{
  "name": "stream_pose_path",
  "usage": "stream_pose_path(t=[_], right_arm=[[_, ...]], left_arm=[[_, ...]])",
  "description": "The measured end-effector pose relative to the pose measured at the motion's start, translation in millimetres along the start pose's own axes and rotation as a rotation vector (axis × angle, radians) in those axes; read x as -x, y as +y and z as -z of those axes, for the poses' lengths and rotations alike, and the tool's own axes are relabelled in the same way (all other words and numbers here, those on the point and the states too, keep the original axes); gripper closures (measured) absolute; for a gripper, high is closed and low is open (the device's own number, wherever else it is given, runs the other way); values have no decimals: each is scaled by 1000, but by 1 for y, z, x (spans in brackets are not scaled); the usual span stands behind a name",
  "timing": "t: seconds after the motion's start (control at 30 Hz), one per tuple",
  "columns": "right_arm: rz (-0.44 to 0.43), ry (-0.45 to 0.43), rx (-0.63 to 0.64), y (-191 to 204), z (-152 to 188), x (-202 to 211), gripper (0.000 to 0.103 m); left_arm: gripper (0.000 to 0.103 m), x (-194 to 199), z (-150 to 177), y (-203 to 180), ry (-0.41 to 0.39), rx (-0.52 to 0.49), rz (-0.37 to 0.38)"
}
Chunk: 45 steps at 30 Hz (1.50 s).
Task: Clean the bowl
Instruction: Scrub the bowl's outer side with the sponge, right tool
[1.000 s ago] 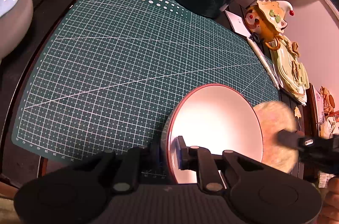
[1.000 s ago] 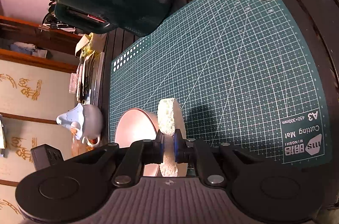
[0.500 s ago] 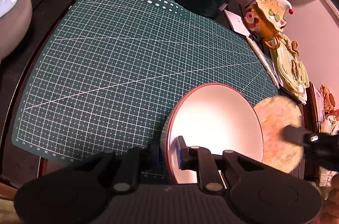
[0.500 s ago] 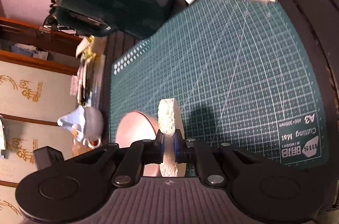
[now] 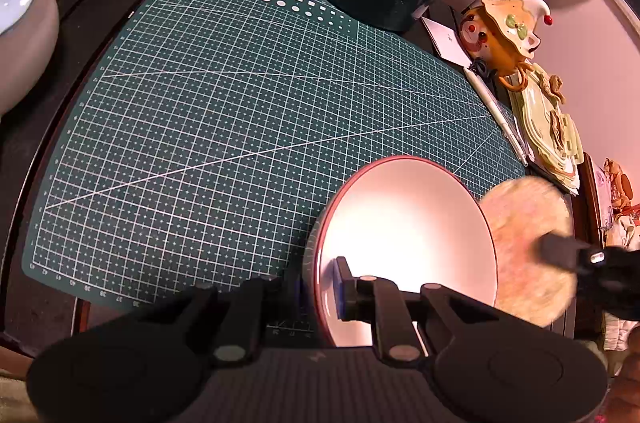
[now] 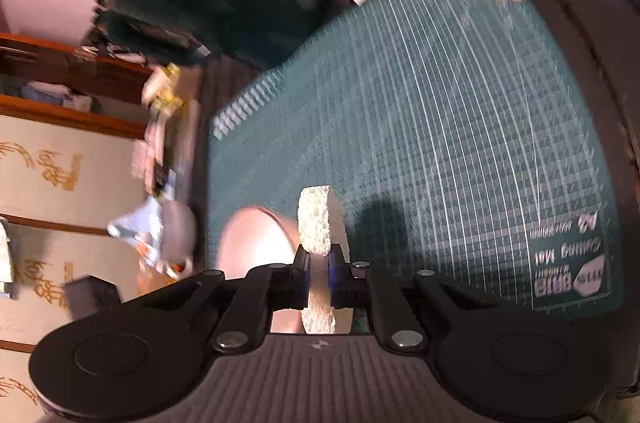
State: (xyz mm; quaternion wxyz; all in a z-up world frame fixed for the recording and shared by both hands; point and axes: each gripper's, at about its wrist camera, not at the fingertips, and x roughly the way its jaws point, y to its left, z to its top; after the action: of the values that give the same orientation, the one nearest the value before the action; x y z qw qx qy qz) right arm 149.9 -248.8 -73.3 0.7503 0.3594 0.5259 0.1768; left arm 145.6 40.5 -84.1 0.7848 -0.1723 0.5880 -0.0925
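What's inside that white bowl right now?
The bowl looks bare and white inside, apart from one finger of the left tongs clamping its rim. That finger hides a small patch.

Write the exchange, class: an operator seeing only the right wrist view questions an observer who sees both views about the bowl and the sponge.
Operator: Is the bowl held?
Observer: Yes. The left gripper is shut on its rim, one finger inside, one outside.
Operator: The right gripper shows me only the sponge's edge. What shape is it?
Observer: A round disc. Its flat face sits at the bowl's right rim in the left wrist view, mostly outside the hollow.
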Motion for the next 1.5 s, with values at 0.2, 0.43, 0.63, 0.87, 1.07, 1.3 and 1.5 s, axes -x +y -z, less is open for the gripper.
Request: stream_pose_path(t=[0.2,0.43,0.63,0.87,1.07,1.3,1.5], right_arm=[[7,17,6,0,3,-9,94],[24,41,-6,-2,4,-13,94],[9,7,9,2,3,-6,94],[27,41,-4,-1,2,-15,94],[9,13,24,6,2,-7,94],[41,43,15,3,2,-15,94],[19,-13,56,12,1,0,94]], left_arm=[[89,0,-1,-1,0,-1,-2],[88,0,-1,3,1,-3,2],[88,0,-1,1,1,-5,-1],[88,0,-2,-1,2,-7,-2],[88,0,-2,-1,1,-7,-2],[88,0,-2,-2,1,-6,-2],[88,0,-2,-2,1,-7,-3]])
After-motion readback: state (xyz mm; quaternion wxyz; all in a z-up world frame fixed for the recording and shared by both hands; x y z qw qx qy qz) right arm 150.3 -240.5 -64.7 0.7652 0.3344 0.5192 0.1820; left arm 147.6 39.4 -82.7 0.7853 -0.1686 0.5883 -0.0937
